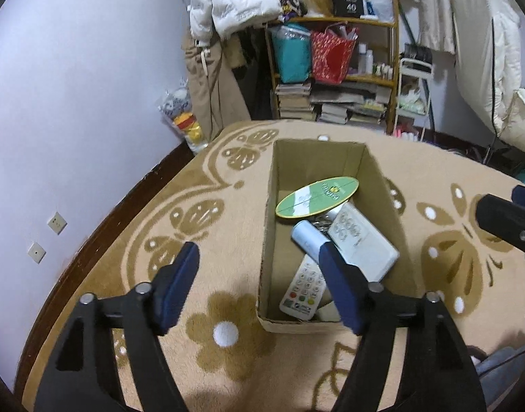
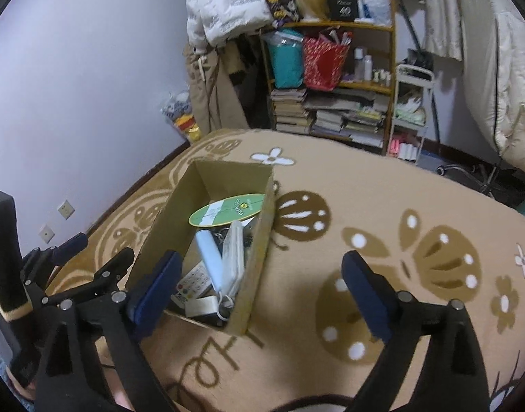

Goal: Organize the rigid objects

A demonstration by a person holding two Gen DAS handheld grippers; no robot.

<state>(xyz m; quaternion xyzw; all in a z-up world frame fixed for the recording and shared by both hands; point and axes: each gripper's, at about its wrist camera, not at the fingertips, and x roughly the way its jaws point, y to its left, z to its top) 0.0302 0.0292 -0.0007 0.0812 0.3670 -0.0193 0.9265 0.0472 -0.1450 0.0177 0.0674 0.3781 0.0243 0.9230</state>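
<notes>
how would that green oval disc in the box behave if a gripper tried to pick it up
The green oval disc looks thin, flat and probably light. It leans tilted on the white remote inside the cardboard box, so a nudge may slide it off. Its raised edge seems the easiest place to pinch.

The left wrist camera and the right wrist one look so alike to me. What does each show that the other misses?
Only the left wrist view shows the button face of the large white remote and bare blanket left of the cardboard box.

Only the right wrist view shows the whole left gripper from the side and the white flower pattern beyond the box.

Both show the box holding the green oval card, pale blue tube and small remote, with both grippers open and empty.
</notes>
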